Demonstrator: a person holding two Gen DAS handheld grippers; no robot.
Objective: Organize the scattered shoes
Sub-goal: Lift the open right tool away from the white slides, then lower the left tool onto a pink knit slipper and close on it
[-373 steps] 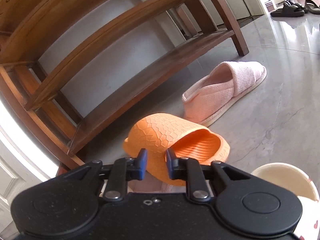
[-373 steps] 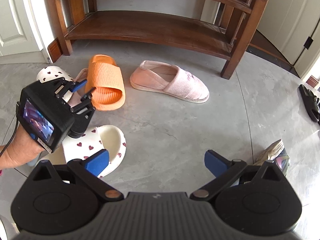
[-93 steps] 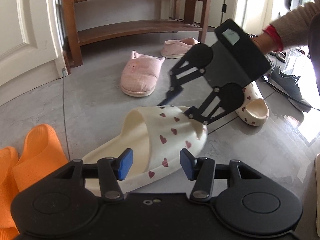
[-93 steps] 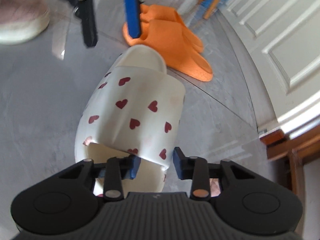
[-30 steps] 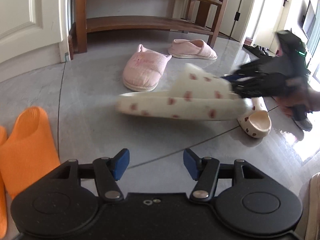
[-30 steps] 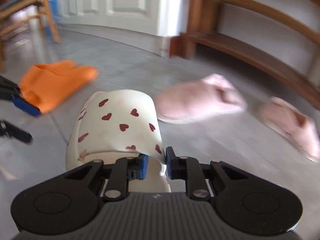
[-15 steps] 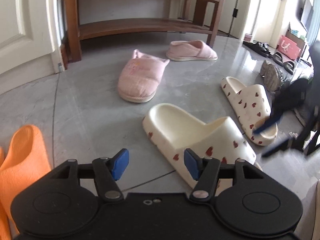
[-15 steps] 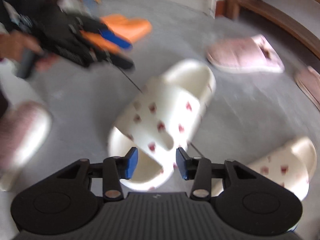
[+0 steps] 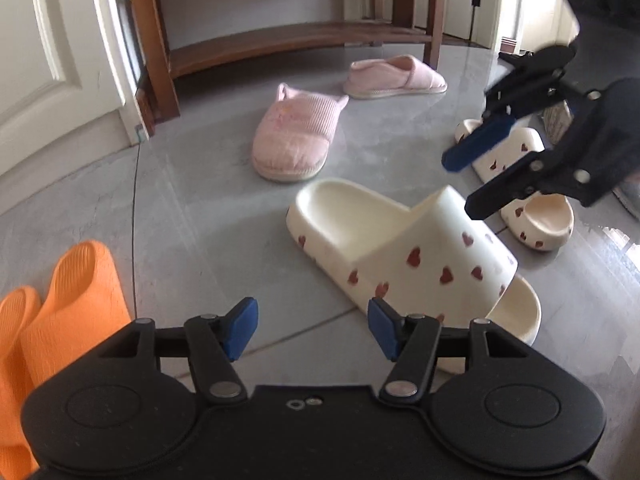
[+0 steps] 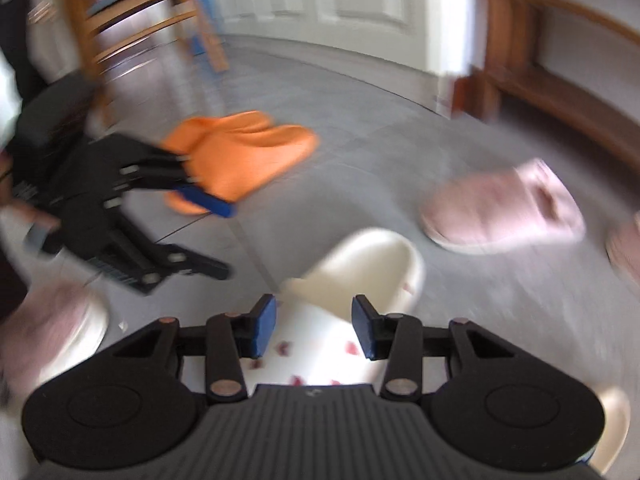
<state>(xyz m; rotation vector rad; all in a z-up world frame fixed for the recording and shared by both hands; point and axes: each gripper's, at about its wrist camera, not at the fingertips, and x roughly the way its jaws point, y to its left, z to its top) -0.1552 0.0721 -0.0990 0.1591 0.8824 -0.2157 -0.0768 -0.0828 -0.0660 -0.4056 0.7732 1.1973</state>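
The right gripper [image 9: 472, 182] hung just above the strap of the near heart-print slide [image 9: 408, 256], its jaws opening and nothing pressed between the pads; a second earlier those pads had been pinched on that strap with the slide in the air. The slide now lay flat on the grey floor [image 9: 200, 208], directly below and ahead of the tool, toe toward the left gripper [image 9: 312, 328]. Just beyond the right gripper sat the matching heart-print slide [image 9: 536, 216], near its partner but angled differently and not touching. The left gripper stood about half open and empty, as it had a second before, with the orange slides [image 9: 60, 312] paired at its left. Farther out, the two pink slippers [image 9: 298, 140] lay apart before the wooden rack [image 9: 280, 40]. In my judgement the release was done, and the heart pair wanted aligning next
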